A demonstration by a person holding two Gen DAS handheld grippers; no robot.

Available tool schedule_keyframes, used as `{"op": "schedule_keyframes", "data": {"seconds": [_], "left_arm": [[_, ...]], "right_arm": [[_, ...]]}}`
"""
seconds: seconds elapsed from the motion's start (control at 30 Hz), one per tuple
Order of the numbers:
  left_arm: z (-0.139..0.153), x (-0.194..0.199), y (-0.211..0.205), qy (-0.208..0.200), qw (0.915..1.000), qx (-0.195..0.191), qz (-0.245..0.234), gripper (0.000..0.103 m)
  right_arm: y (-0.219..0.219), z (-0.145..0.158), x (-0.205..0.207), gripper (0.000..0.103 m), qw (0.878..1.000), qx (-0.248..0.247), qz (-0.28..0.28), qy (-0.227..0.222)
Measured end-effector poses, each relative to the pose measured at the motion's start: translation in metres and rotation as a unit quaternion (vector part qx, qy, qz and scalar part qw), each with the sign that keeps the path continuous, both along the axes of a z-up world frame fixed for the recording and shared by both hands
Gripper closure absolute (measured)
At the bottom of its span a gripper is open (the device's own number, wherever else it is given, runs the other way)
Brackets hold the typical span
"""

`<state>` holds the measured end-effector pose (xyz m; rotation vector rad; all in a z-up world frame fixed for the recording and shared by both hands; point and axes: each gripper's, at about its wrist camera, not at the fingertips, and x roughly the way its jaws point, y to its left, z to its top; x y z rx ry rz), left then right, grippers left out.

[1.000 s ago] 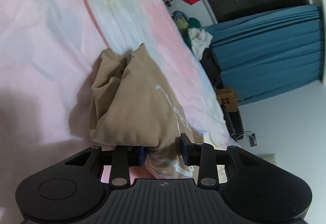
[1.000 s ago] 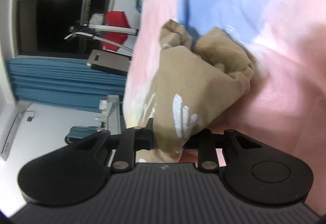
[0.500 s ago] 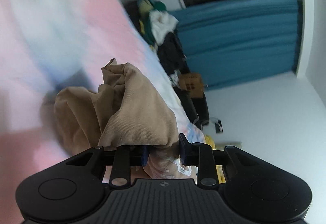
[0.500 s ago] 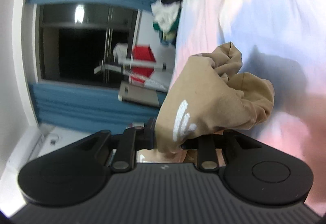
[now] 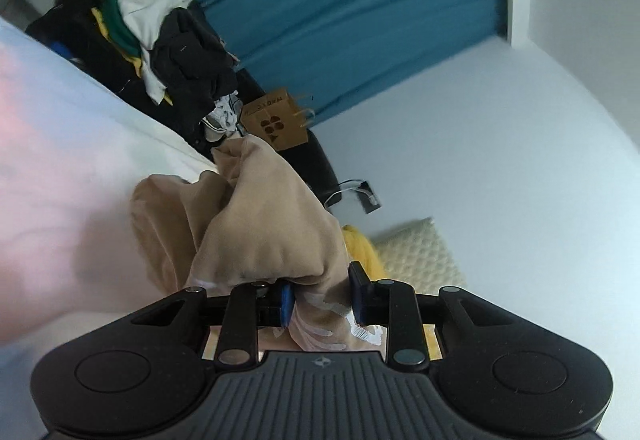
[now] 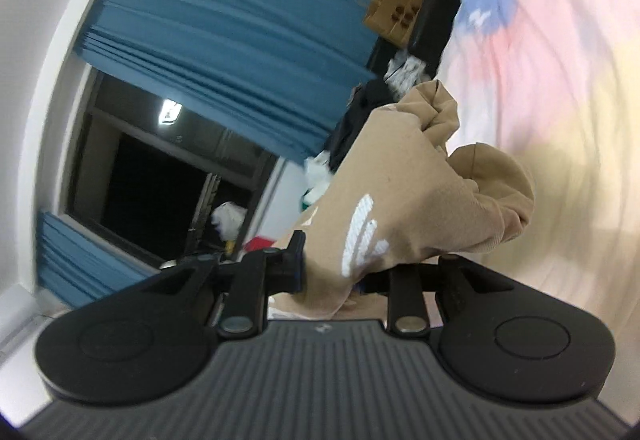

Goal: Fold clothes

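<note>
A tan garment point(image 5: 256, 232) with white print is bunched up and held off the pastel bedspread point(image 5: 52, 168). My left gripper point(image 5: 320, 298) is shut on a thick fold of it, the cloth filling the gap between the blue-padded fingers. In the right wrist view the same tan garment point(image 6: 404, 200) drapes over my right gripper point(image 6: 340, 270), which is shut on another fold. Its right finger is hidden under the cloth. White stripes of print show near that grip.
A pile of mixed clothes point(image 5: 152, 24) lies on a dark seat beside the bed. Teal curtains point(image 5: 352, 0) hang behind it, with a brown paper bag point(image 5: 276, 120) below. A cream cushion point(image 5: 416, 252) and a yellow cloth point(image 5: 362, 244) sit near the white wall. A dark window point(image 6: 160, 192) shows at left.
Both grippers have lifted and tilted up with the tan garment. The bedspread has dropped out of most of the left view and the room wall and curtains now fill it.
</note>
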<state>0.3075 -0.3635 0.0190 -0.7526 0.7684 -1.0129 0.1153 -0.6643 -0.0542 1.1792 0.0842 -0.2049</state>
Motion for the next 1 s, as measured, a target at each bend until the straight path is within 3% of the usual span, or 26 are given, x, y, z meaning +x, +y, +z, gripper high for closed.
{"op": "schedule_keyframes", "data": {"seconds": [0.1, 0.27, 0.37, 0.47, 0.57, 0.7, 0.8, 1.0], "left_arm": [[-0.049, 0.001, -0.019, 0.024, 0.9992, 0.029, -0.010, 0.074], [-0.120, -0.017, 0.002, 0.053, 0.9944, 0.085, -0.035, 0.074], [-0.133, -0.033, 0.012, 0.030, 0.9898, 0.129, -0.051, 0.075], [-0.136, -0.032, 0.014, 0.016, 0.9827, 0.176, -0.057, 0.074], [-0.115, -0.030, 0.017, 0.007, 0.9776, 0.206, -0.042, 0.072], [-0.059, -0.045, 0.025, -0.038, 0.9680, 0.246, -0.029, 0.059], [-0.010, -0.074, 0.043, -0.094, 0.9622, 0.254, -0.028, 0.048], [0.063, -0.150, 0.071, -0.175, 0.9431, 0.280, -0.037, 0.035]], "right_arm": [[-0.013, -0.041, 0.009, 0.076, 1.000, 0.004, -0.005, 0.029], [0.002, -0.112, -0.006, 0.076, 0.993, 0.039, 0.038, 0.107], [0.020, -0.137, -0.023, 0.075, 0.988, 0.051, 0.054, 0.136], [0.022, -0.127, -0.032, 0.072, 0.983, 0.058, 0.055, 0.165], [0.025, -0.117, -0.041, 0.069, 0.977, 0.065, 0.057, 0.194], [0.029, -0.100, -0.054, 0.068, 0.968, 0.067, 0.060, 0.235], [0.038, -0.061, -0.074, 0.068, 0.964, 0.014, 0.066, 0.257], [0.076, 0.015, -0.119, 0.067, 0.960, -0.084, 0.063, 0.259]]}}
